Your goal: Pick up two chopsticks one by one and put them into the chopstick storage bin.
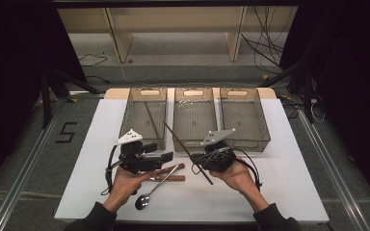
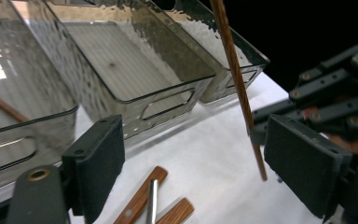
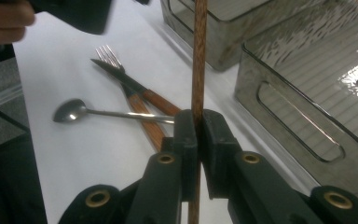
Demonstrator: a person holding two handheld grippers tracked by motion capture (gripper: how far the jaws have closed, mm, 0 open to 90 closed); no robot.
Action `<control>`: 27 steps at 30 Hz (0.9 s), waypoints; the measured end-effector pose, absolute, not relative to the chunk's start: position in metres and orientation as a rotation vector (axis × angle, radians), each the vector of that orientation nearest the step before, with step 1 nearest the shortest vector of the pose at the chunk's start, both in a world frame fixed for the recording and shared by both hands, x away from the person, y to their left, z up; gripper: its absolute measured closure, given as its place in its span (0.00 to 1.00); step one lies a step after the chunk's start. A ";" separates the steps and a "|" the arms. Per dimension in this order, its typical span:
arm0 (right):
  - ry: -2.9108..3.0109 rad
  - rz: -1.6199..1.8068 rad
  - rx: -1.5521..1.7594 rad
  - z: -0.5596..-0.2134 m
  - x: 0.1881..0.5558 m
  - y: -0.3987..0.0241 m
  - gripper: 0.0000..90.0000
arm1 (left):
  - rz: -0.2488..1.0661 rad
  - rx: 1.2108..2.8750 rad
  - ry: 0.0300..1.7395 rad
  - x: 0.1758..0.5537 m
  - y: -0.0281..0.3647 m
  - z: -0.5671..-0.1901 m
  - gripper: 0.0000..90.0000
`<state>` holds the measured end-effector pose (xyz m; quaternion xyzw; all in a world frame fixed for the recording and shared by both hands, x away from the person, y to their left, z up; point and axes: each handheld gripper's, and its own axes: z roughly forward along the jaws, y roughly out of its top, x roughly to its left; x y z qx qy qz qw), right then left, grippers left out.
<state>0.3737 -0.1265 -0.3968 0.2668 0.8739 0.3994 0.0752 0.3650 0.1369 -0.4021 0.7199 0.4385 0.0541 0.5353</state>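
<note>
A: Where is the chopstick [image 3: 198, 70]?

B: Clamped in the right gripper [image 3: 199, 133], whose jaws are pressed tight on the brown stick partway along its length. In the high view it slants from just below that gripper up and to the left, its far tip over the near rim of the middle bin [image 1: 195, 139].

A: And the left gripper [image 1: 166, 157]?

B: Left of the chopstick, with its jaws spread wide and nothing between the pads. In the left gripper view the chopstick's lower end hangs just in front of one pad, apart from it.

A: What lies near the chopstick?

B: On the white surface [image 1: 279, 183], to its left, a small pile of cutlery: a spoon [image 3: 74, 111] with its bowl nearest the person, a fork [image 3: 109, 57] and a knife [image 3: 121, 79], both with wooden handles, crossing one another under the left gripper.

A: Farther out?

B: Three clear bins stand side by side beyond the chopstick. The left bin [image 1: 131, 126] has a second chopstick [image 1: 151, 119] lying inside it. The right bin [image 1: 264, 130] is farthest from the cutlery.
</note>
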 end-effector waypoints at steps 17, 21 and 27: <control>2.583 1.251 0.802 -0.403 0.362 -0.114 0.95 | 0.020 1.698 1.037 0.376 0.116 -0.403 0.43; 2.574 1.263 0.806 -0.403 0.361 -0.113 0.95 | -0.003 1.700 1.036 0.377 0.114 -0.405 0.53; 2.565 1.281 0.817 -0.403 0.361 -0.112 0.95 | -0.060 1.692 1.022 0.377 0.113 -0.408 0.69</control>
